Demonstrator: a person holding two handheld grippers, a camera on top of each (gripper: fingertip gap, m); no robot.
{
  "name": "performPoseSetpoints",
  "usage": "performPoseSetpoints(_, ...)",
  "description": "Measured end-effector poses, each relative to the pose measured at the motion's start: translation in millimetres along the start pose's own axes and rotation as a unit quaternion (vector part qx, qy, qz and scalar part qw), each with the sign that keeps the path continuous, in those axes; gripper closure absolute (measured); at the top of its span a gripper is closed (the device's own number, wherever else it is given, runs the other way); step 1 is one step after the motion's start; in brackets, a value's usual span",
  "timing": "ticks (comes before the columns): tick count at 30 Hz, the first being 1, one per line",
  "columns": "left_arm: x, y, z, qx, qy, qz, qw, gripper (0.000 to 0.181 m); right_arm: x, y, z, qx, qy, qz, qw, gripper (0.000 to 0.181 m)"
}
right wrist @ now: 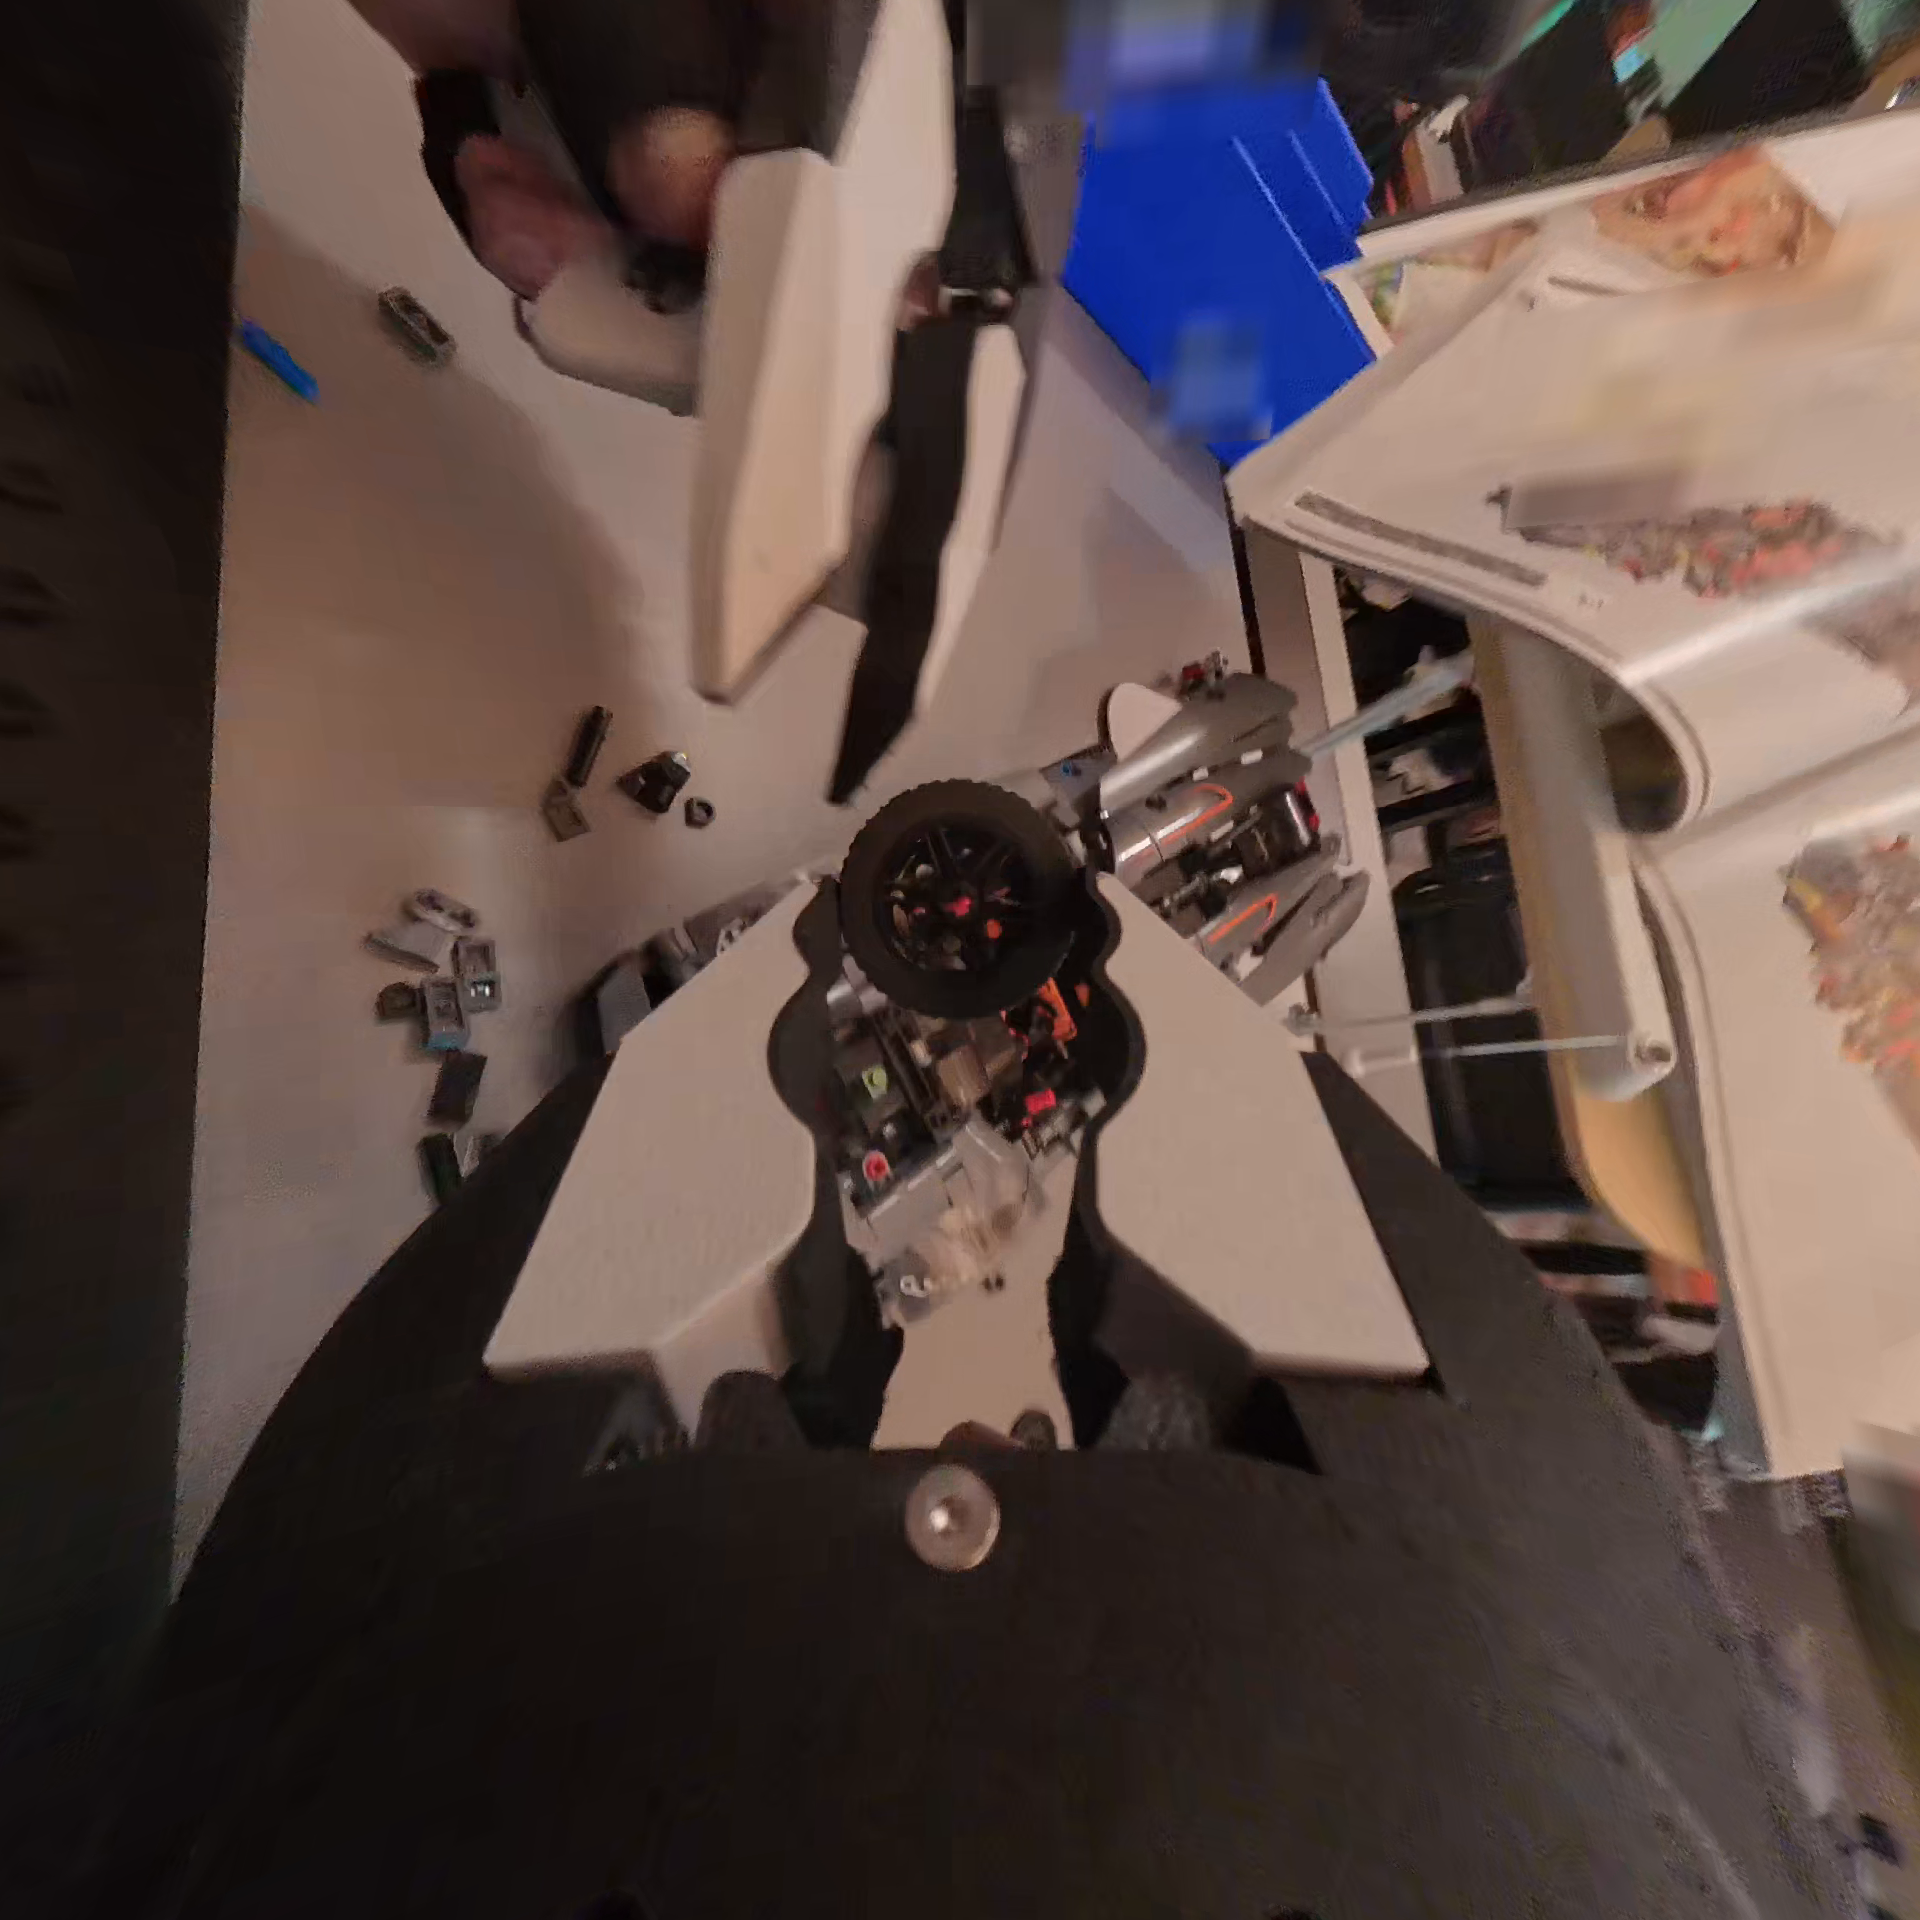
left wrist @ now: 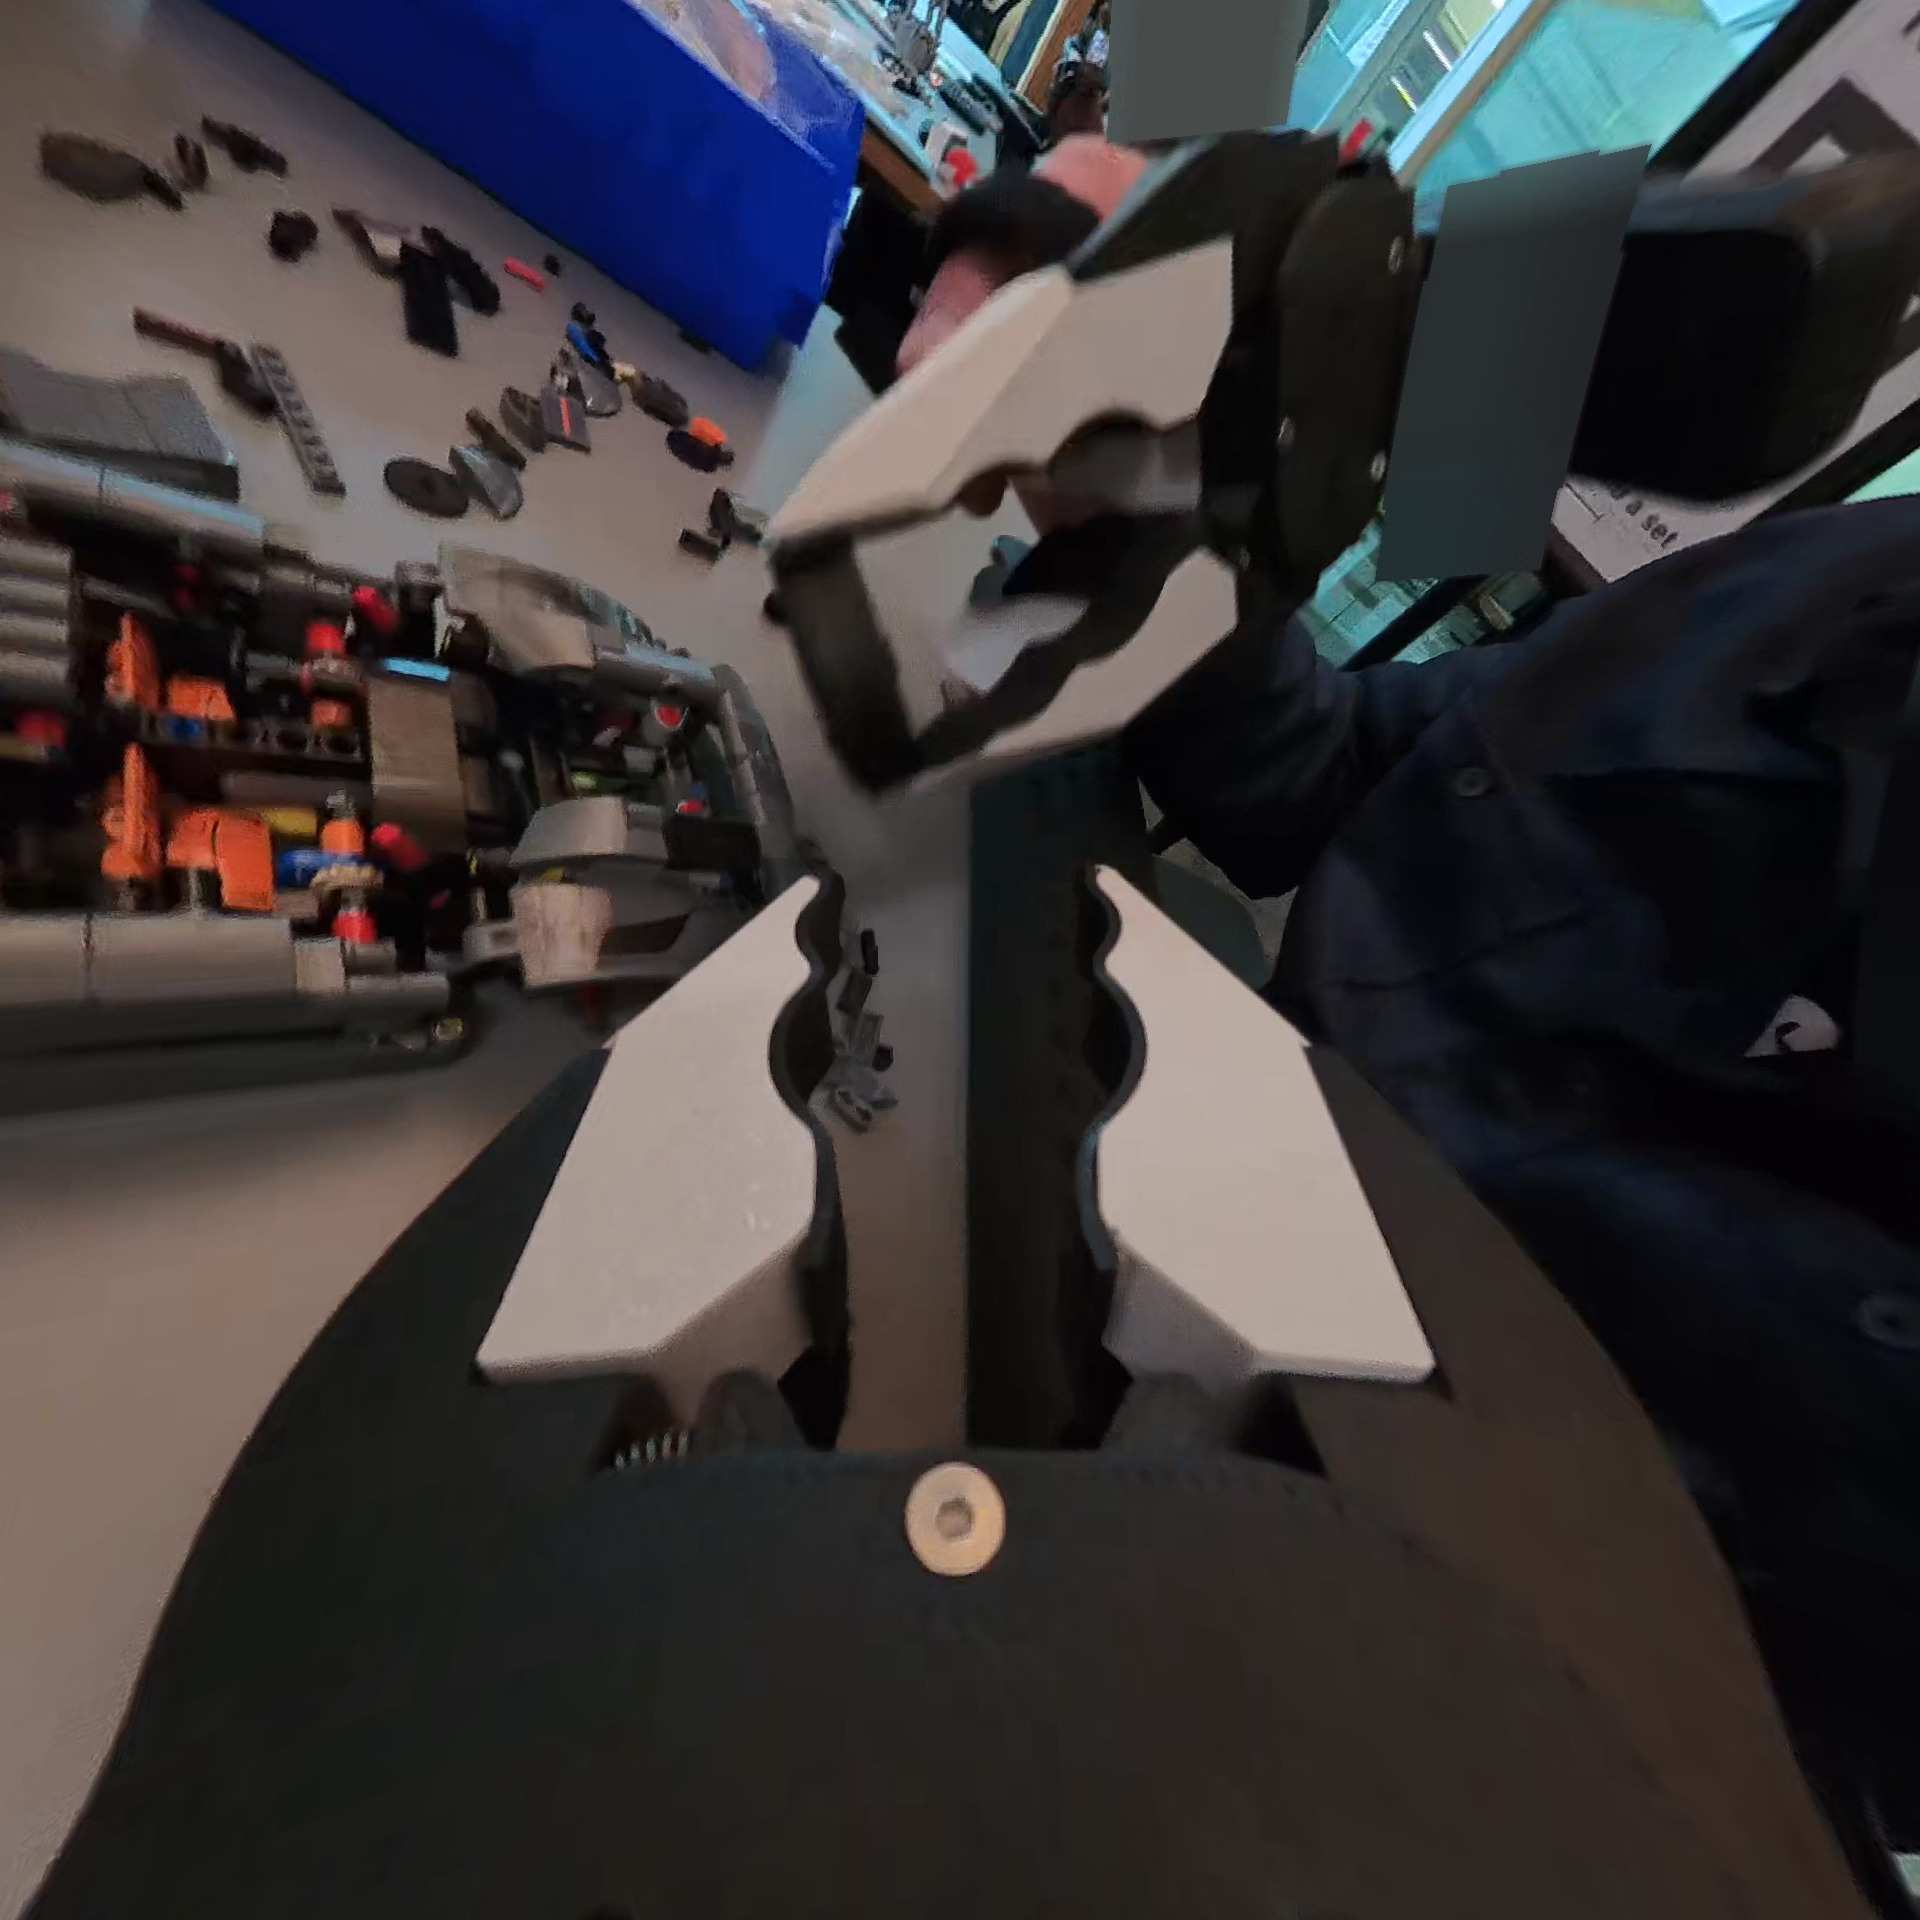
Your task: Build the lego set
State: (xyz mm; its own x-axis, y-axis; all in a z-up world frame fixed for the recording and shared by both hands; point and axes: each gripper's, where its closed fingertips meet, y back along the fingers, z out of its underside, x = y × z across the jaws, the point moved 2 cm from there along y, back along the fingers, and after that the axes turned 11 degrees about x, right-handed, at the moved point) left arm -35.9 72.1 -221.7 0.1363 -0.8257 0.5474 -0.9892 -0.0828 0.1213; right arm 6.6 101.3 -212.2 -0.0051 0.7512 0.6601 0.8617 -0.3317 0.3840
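Observation:
My right gripper is shut on a black wheel with a spoked rim, held across its fingertips. It hangs above the partly built grey and orange lego car. In the left wrist view the right gripper hovers in the air with the wheel showing edge-on, and the car stands on the grey table at the left. My left gripper is open and empty over the table's near edge. Its white fingers show at the top of the right wrist view.
Small grey pieces lie by the table edge and also show in the right wrist view. Loose black parts are scattered farther back. A blue bin stands behind. An open instruction booklet lies right of the car. A person's dark sleeve is at the right.

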Motion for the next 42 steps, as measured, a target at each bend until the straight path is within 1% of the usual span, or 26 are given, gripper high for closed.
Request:
performPoseSetpoints(1, 2, -2, -3, 0.008, -0.012, 0.001, 1.000, 0.139, -4, -5, -4, -0.003, 0.020, 0.006, 1.000, 0.138)
performPoseSetpoints(2, -1, -3, -5, 0.014, -0.020, -0.018, 1.000, 0.139, -4, -9, -7, -0.008, 0.040, 0.022, 0.999, 0.138)
performPoseSetpoints(4, -4, -4, -3, 0.005, -0.026, -0.027, 0.999, 0.140, -6, -12, -12, -0.018, 0.075, 0.044, 0.996, 0.138)
performPoseSetpoints(5, -6, -2, -5, 0.008, -0.033, -0.033, 0.999, 0.148, -7, -12, -15, -0.015, 0.091, 0.052, 0.994, 0.138)
performPoseSetpoints(7, -2, 0, -8, 0.023, -0.045, -0.020, 0.999, 0.163, -10, -11, -24, -0.004, 0.109, 0.061, 0.992, 0.138)
performPoseSetpoints(8, -2, 0, -11, 0.031, -0.050, -0.022, 0.998, 0.168, -11, -11, -25, -0.006, 0.118, 0.069, 0.991, 0.138)
performPoseSetpoints(9, -3, 1, -11, 0.028, -0.062, -0.029, 0.997, 0.169, -11, -12, -25, -0.011, 0.122, 0.071, 0.990, 0.138)
performPoseSetpoints(12, -5, 2, -10, 0.019, -0.096, -0.050, 0.994, 0.169, -12, -13, -23, -0.004, 0.101, 0.073, 0.992, 0.137)
performPoseSetpoints(13, -6, 2, -10, 0.013, -0.116, -0.063, 0.991, 0.169, -10, -12, -22, -0.007, 0.095, 0.076, 0.993, 0.135)
performPoseSetpoints(14, -7, 3, -10, 0.006, -0.154, -0.085, 0.984, 0.169, -9, -9, -21, -0.005, 0.086, 0.080, 0.993, 0.134)
performPoseSetpoints(15, -9, 4, -10, -0.008, -0.212, -0.116, 0.970, 0.169, -8, -7, -22, 0.005, 0.070, 0.080, 0.994, 0.135)
performPoseSetpoints(16, -12, 6, -10, -0.033, -0.288, -0.158, 0.944, 0.169, -7, -4, -23, 0.018, 0.049, 0.078, 0.996, 0.134)
performPoseSetpoints(17, -13, 8, -12, -0.055, -0.375, -0.202, 0.903, 0.169, -5, -1, -21, 0.028, 0.030, 0.077, 0.996, 0.136)
performPoseSetpoints(18, -10, 10, -16, -0.075, -0.459, -0.240, 0.852, 0.170, -4, 2, -18, 0.031, 0.017, 0.076, 0.996, 0.136)
performPoseSetpoints(19, -7, 10, -19, -0.096, -0.537, -0.274, 0.792, 0.170, -4, 3, -15, 0.032, 0.010, 0.071, 0.997, 0.138)
performPoseSetpoints(21, 3, 8, -24, -0.131, -0.664, -0.319, 0.663, 0.170, -6, 5, -13, 0.037, 0.009, 0.066, 0.997, 0.143)
performPoseSetpoints(22, 9, 4, -22, -0.142, -0.701, -0.320, 0.621, 0.170, -7, 5, -13, 0.039, 0.012, 0.067, 0.997, 0.145)
performPoseSetpoints(23, 13, 0, -21, -0.147, -0.721, -0.323, 0.595, 0.170, -8, 5, -15, 0.043, 0.016, 0.068, 0.997, 0.148)
performPoseSetpoints(25, 16, -2, -20, -0.162, -0.749, -0.326, 0.554, 0.170, -9, 7, -19, 0.049, 0.026, 0.077, 0.995, 0.153)
performPoseSetpoints(26, 17, -2, -19, -0.166, -0.758, -0.327, 0.539, 0.171, -8, 9, -19, 0.050, 0.031, 0.082, 0.995, 0.158)
performPoseSetpoints(29, 21, -2, -21, -0.167, -0.780, -0.332, 0.503, 0.171, -6, 13, -23, 0.058, 0.045, 0.092, 0.993, 0.159)
performPoseSetpoints(31, 22, -2, -21, -0.169, -0.787, -0.333, 0.492, 0.170, -6, 13, -23, 0.052, 0.062, 0.100, 0.992, 0.160)
performPoseSetpoints(34, 21, -2, -20, -0.173, -0.785, -0.330, 0.496, 0.171, -7, 11, -24, 0.051, 0.063, 0.102, 0.991, 0.155)
performPoseSetpoints(37, 18, 0, -13, -0.189, -0.771, -0.314, 0.521, 0.170, -11, 9, -18, 0.043, 0.039, 0.092, 0.994, 0.151)
performPoseSetpoints(39, 10, 5, -2, -0.209, -0.739, -0.293, 0.569, 0.170, -14, 11, -7, 0.026, 0.004, 0.082, 0.996, 0.148)
performPoseSetpoints(42, -7, 19, 17, -0.235, -0.684, -0.273, 0.634, 0.170, -24, 14, 13, -0.009, -0.057, 0.052, 0.997, 0.138)
